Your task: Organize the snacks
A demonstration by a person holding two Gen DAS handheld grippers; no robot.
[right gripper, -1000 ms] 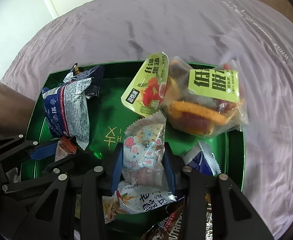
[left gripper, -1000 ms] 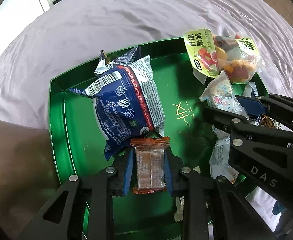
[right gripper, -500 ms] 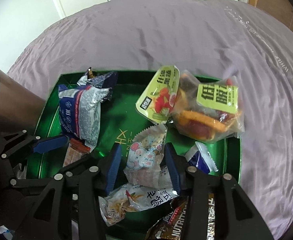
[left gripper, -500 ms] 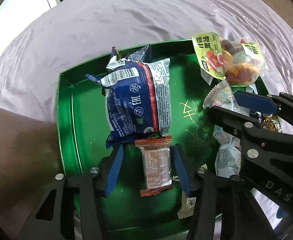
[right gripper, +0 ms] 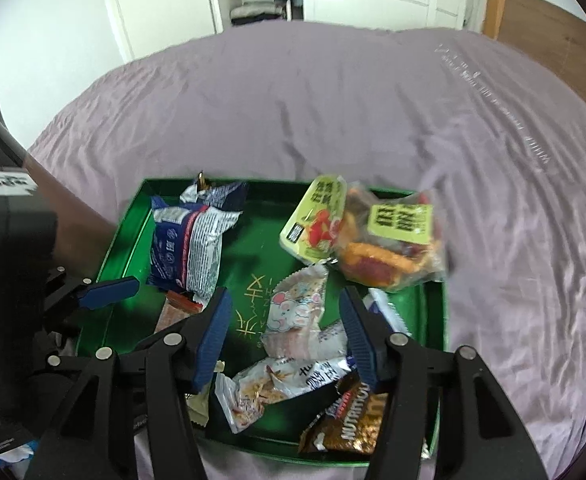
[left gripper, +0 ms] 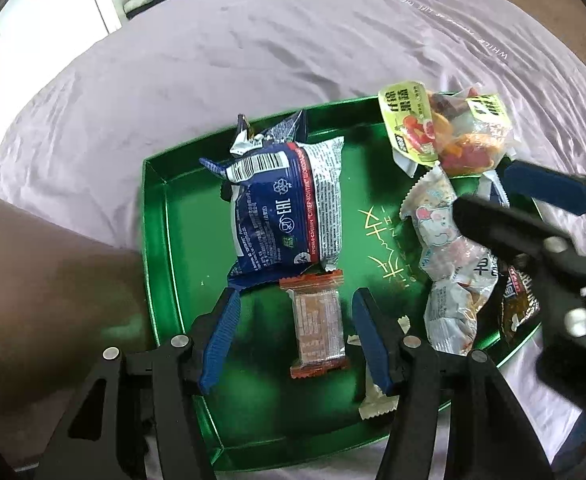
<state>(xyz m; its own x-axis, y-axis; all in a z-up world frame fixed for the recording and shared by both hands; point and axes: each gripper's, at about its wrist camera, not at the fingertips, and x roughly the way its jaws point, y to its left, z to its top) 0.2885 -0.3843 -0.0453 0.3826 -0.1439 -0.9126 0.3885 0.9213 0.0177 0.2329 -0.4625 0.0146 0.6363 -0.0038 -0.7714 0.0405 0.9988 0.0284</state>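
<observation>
seen from both wrist cameras: a green tray (left gripper: 161,248) of snacks set on a wrinkled lilac bedsheet (left gripper: 253,60), wide bare fabric open beyond the tray's far rim and off its right side.

left gripper (left gripper: 293,312) poised over the tray's near-left part, jaws opening, blue pads standing clear on either side of an orange-ended wafer bar (left gripper: 319,326) lying flat on the tray floor, not pressing it. just beyond the bar, touching its far end, a blue-and-white biscuit pack (left gripper: 285,208), with a torn dark wrapper (left gripper: 285,130) at the far rim behind it. bare green floor along the left wall and across the middle, over the gold lettering (left gripper: 385,248). brown panel (left gripper: 45,300) close against the tray's left edge.

right gripper (right gripper: 283,320) over the crowded right half, jaws opening, pads parted around a crinkle-edged pouch with a pink mouse print (right gripper: 297,312), not gripping it. under that pouch, a white nut packet (right gripper: 281,388); at the near rim, a brown nutrition bar (right gripper: 353,424) partly overhanging the edge. at the far-right corner, a clear bag of dried fruit with yellow-green labels (right gripper: 373,240), leaning over the rim. small blue-and-white sachet (right gripper: 385,310) just right of the right pad, near the tray's right wall.
</observation>
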